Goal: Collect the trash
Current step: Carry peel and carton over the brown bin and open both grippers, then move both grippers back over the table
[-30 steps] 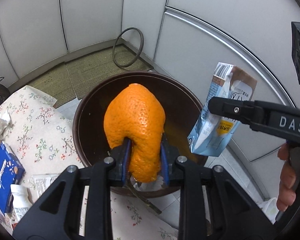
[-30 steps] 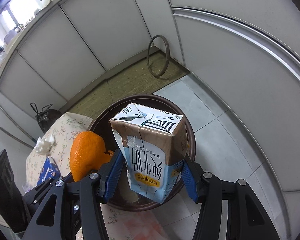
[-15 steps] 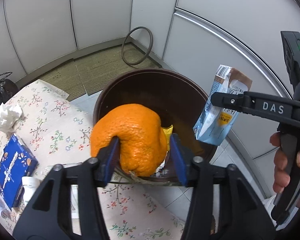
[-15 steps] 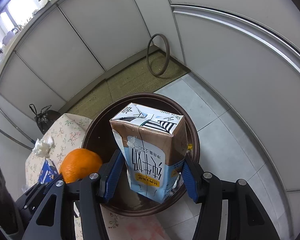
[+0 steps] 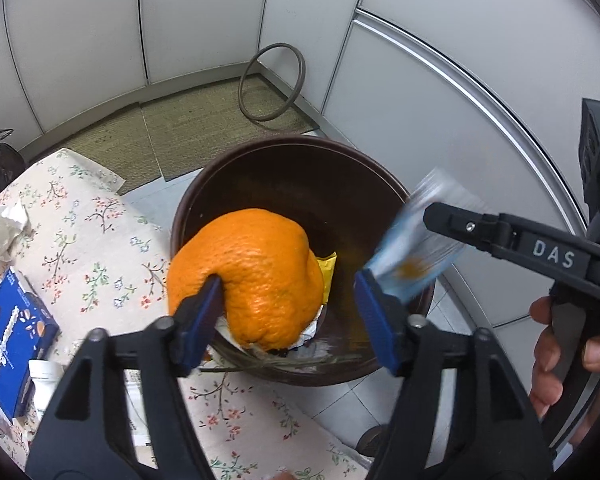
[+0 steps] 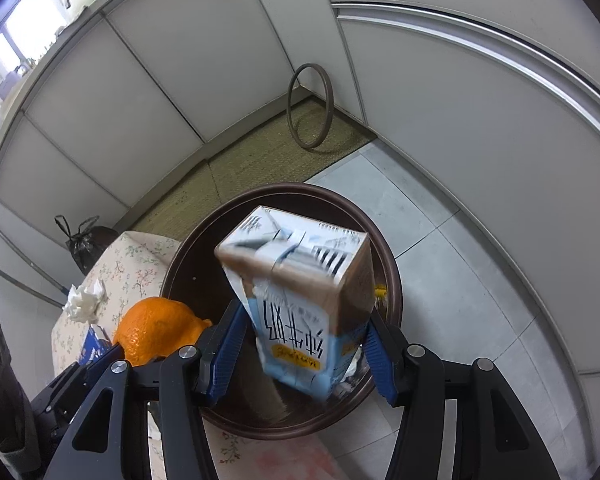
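A dark brown round trash bin (image 5: 300, 160) stands on the floor beside the flowered table; it also shows in the right wrist view (image 6: 388, 264). My left gripper (image 5: 288, 316) is open over the bin's near rim. The orange peel (image 5: 252, 272) rests against its left finger only, with a wide gap to the right finger. My right gripper (image 6: 304, 352) is open above the bin. The blue and brown milk carton (image 6: 300, 292) is blurred and tilted between its fingers, apart from them. The carton (image 5: 412, 248) shows blurred in the left wrist view too.
A flowered tablecloth (image 5: 80, 232) covers the table left of the bin, with a crumpled tissue (image 5: 0, 228), a blue box (image 5: 8, 336) and a white bottle (image 5: 46, 380). A ring (image 5: 272, 80) leans on the wall. A black bag (image 6: 82, 240) sits on the floor.
Both grippers have opened. The orange peel has slipped from the left gripper's grip and hangs on one finger. The milk carton has come loose and is dropping toward the bin.
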Available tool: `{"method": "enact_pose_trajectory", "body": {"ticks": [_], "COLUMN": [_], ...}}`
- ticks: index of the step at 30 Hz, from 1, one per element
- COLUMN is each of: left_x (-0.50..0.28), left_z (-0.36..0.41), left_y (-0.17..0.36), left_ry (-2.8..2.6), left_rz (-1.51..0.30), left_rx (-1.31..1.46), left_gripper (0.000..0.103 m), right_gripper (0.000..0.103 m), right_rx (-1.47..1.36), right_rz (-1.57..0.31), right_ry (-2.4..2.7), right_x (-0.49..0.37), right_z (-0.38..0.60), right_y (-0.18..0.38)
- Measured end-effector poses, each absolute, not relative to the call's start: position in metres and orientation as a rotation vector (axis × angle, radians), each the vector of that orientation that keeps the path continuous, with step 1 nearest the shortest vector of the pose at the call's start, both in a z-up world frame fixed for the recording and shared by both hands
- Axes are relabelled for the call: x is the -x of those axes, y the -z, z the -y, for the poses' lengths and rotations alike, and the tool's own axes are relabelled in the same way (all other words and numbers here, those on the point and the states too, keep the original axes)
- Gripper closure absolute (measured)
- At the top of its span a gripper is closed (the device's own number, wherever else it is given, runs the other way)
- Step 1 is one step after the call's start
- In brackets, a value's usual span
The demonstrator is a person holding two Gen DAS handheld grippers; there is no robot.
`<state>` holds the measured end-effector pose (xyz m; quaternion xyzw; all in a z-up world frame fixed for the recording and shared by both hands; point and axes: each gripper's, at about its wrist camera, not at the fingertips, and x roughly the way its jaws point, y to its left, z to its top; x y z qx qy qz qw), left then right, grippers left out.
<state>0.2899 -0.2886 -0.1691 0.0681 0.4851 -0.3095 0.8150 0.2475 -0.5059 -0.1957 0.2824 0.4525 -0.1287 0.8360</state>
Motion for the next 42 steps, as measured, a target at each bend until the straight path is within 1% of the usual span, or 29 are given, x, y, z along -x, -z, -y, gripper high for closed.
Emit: {"method": "enact_pose_trajectory", "body": {"ticks": [1,3,4,7,9,11,16,19,21,23,28,31,35,38,42], "left_x": [-0.291,-0.292,-0.293,-0.296,-0.299,-0.301,-0.303,-0.297,-0.289,-0.281,-0.268,-0.266,-0.270,-0.269,-0.268], "left_z": [0.290,0.292,0.293,0.292,0.291,0.289,0.289,0.301,0.313,0.321,0.325,0.324,0.317,0.311,0.296], "left_y": [0.169,0.169,0.169,0.170,0.171,0.172,0.171,0.180,0.191,0.207,0.224,0.219,0.197,0.184,0.173], "left_ry": [0.659,0.659,0.659,0.672,0.682,0.712,0.718,0.695,0.717,0.766,0.832,0.864,0.906,0.889,0.841], "left_rz": [-1.032,-1.033,-1.034,-1.044,-1.067,-1.082,-1.085,-1.111,-1.125,-1.189,-1.241,-1.221,-1.157,-1.102,-1.074], "left_rx": [-0.145,-0.139,-0.133,-0.096,-0.057,-0.006,0.044,-0.085,-0.227,-0.316,-0.363,-0.353,-0.282,-0.284,-0.274], "left_gripper": [0.030,0.025,0.024,0.018,0.007,0.002,0.000,0.000,0.000,0.000,0.000,0.000,0.000,0.000,0.000], "right_gripper": [0.043,0.036,0.031,0.029,0.029,0.029,0.029,0.029,0.029,0.029,0.029,0.028,0.028,0.028,0.028], "right_rx": [-0.607,-0.634,-0.646,-0.661,-0.674,-0.688,-0.713,-0.725,-0.730,-0.737,-0.745,-0.741,-0.732,-0.735,-0.728], "right_rz": [-0.956,-0.944,-0.935,-0.924,-0.919,-0.917,-0.913,-0.914,-0.913,-0.911,-0.915,-0.919,-0.914,-0.914,-0.925], "right_ry": [0.277,0.284,0.289,0.300,0.309,0.319,0.338,0.341,0.343,0.346,0.350,0.342,0.337,0.335,0.330], "right_x": [-0.247,-0.244,-0.242,-0.239,-0.235,-0.232,-0.228,-0.227,-0.225,-0.224,-0.223,-0.224,-0.224,-0.224,-0.225], "right_z": [0.507,0.512,0.515,0.521,0.526,0.531,0.541,0.543,0.544,0.545,0.546,0.544,0.543,0.542,0.539], "right_y": [0.195,0.194,0.193,0.190,0.190,0.190,0.190,0.191,0.190,0.191,0.191,0.191,0.188,0.188,0.187]}}
